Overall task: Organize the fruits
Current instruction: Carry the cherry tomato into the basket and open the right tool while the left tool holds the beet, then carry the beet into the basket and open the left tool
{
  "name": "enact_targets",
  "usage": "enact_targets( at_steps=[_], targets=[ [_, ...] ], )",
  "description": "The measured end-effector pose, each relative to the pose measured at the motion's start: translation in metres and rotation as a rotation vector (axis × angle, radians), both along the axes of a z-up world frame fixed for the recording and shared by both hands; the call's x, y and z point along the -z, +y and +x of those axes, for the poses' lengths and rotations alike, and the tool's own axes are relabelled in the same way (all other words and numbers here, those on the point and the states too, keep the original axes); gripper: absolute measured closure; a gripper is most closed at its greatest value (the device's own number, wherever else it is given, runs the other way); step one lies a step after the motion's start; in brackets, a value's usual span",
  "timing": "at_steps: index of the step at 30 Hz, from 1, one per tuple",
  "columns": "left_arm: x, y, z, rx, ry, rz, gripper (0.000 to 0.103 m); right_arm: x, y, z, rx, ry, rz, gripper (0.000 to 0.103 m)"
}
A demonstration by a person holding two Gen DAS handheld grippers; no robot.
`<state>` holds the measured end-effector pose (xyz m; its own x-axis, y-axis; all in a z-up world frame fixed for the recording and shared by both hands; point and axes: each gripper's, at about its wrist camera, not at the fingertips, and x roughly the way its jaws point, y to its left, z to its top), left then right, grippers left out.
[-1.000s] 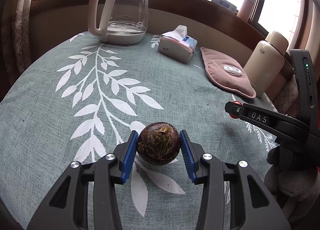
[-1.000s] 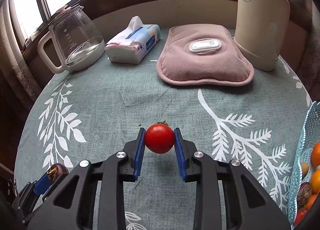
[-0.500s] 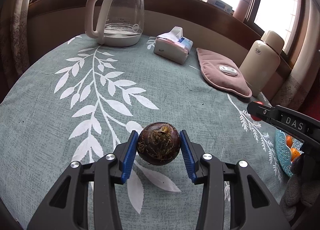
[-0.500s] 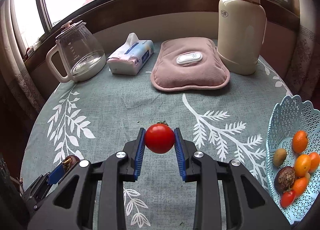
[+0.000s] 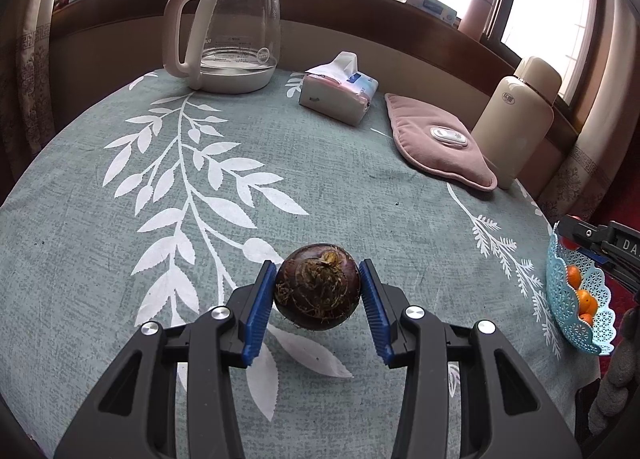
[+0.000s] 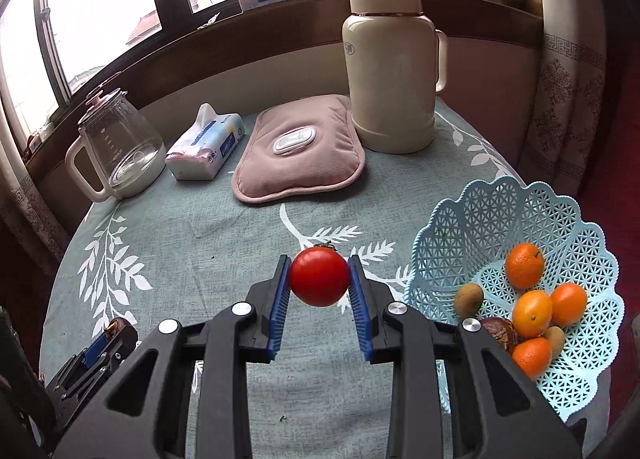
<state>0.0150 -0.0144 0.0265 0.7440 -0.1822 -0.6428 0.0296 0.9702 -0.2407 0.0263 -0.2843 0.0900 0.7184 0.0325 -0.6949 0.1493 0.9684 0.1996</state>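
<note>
My left gripper (image 5: pixel 318 291) is shut on a dark brown round fruit (image 5: pixel 317 291) and holds it above the green leaf-print tablecloth (image 5: pixel 160 187). My right gripper (image 6: pixel 319 277) is shut on a red tomato (image 6: pixel 319 276), held above the cloth just left of a light blue lattice basket (image 6: pixel 500 211). The basket holds several oranges (image 6: pixel 524 265), small brownish fruits (image 6: pixel 468 294) and a dark fruit (image 6: pixel 498 333). The basket also shows at the right edge of the left wrist view (image 5: pixel 576 299), with the right gripper (image 5: pixel 576 237) above its rim.
At the back of the table stand a glass kettle (image 5: pixel 236 27), a tissue pack (image 5: pixel 340 89), a pink heating pad (image 5: pixel 436 139) and a cream thermos (image 6: pixel 390 63). The left gripper (image 6: pixel 106 339) shows at the lower left of the right wrist view.
Both grippers rose and pulled back with their fruits. The right gripper moved right toward the basket, which has come fully into view.
</note>
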Motion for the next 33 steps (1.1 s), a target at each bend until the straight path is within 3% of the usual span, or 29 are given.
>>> enact_targets(
  at_steps=[13, 27, 33],
  targets=[
    [-0.003, -0.006, -0.003, 0.026, -0.009, -0.006, 0.06, 0.015, -0.085, -0.029, 0.2, 0.042, 0.055, 0.074],
    [-0.002, -0.006, -0.004, 0.029, -0.009, -0.006, 0.06, 0.038, -0.1, -0.024, 0.237, 0.097, 0.076, 0.073],
    [-0.001, -0.007, -0.004, 0.032, -0.01, -0.005, 0.06, 0.032, -0.101, -0.028, 0.244, 0.081, 0.071, 0.066]
  ],
)
